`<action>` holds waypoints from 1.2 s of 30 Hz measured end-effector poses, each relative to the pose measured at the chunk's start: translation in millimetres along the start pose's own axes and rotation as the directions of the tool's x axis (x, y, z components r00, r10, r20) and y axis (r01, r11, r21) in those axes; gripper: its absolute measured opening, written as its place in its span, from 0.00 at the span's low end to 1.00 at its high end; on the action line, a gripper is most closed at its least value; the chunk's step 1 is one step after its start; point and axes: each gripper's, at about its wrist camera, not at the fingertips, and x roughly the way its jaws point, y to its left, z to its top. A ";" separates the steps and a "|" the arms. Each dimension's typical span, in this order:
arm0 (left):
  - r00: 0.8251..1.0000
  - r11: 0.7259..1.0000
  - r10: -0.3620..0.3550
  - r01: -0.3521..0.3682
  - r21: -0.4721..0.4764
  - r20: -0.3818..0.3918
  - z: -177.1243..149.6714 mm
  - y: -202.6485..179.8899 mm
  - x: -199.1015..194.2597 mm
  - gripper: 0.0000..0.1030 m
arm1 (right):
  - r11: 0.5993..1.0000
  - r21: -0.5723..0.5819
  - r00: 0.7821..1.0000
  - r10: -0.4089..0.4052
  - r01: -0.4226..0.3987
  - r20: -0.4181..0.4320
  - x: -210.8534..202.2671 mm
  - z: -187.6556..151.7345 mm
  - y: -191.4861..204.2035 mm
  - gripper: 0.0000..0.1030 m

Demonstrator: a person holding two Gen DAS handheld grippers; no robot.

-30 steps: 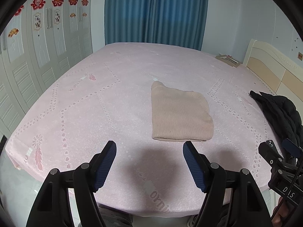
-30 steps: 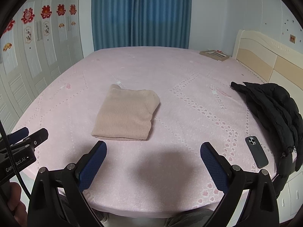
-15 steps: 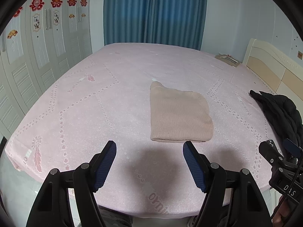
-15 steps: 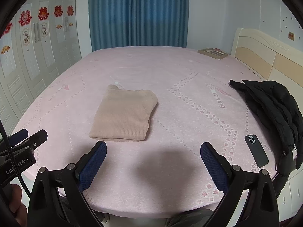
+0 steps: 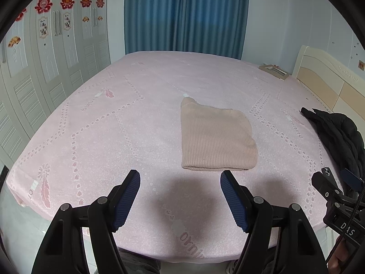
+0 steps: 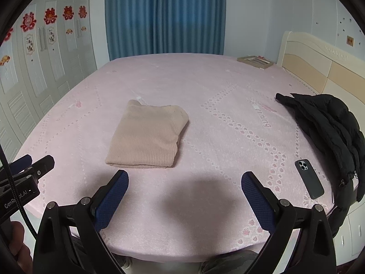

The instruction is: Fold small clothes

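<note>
folded beige knit garment (image 5: 216, 140) lying flat on the pink bed (image 5: 95, 137), roughly mid-mattress, a neat rectangle with the thick folded edge toward the near side and a small white tag peeking out at the far corner. same garment in the right wrist view (image 6: 148, 137), left of centre there.

left hand-held gripper (image 5: 180, 182) held above the near edge of the bed, blue-padded fingers (image 5: 127, 196) spread wide, nothing between them, apart from the garment, which sits just beyond the right fingertip. right hand-held gripper (image 6: 184, 180) likewise spread wide and holding nothing, over the near edge, the garment just beyond its left finger (image 6: 114, 194). dark shadows of both on the sheet below.

black puffer jacket (image 6: 326, 134) heaped at the right side of the bed near the cream headboard (image 6: 319, 68). dark phone (image 6: 309, 179) face down beside the jacket, near the bed's corner. flat box or frame (image 6: 255, 61) at the far right corner of the bed. blue curtains (image 5: 184, 16) behind, white wardrobe (image 5: 41, 68) with red paper decorations along the left.
</note>
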 end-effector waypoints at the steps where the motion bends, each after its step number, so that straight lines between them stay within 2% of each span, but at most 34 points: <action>1: 1.000 1.000 -0.001 0.001 0.001 0.000 0.2 0.1 0.1 0.69 | 1.000 0.002 1.000 0.001 -0.001 -0.001 0.1 -0.2 -0.6 0.95; 36: 1.000 1.000 0.007 -0.007 0.020 0.008 5.3 0.4 -10.2 0.69 | 1.000 0.016 1.000 0.001 -0.002 0.004 -6.0 1.9 -7.2 0.95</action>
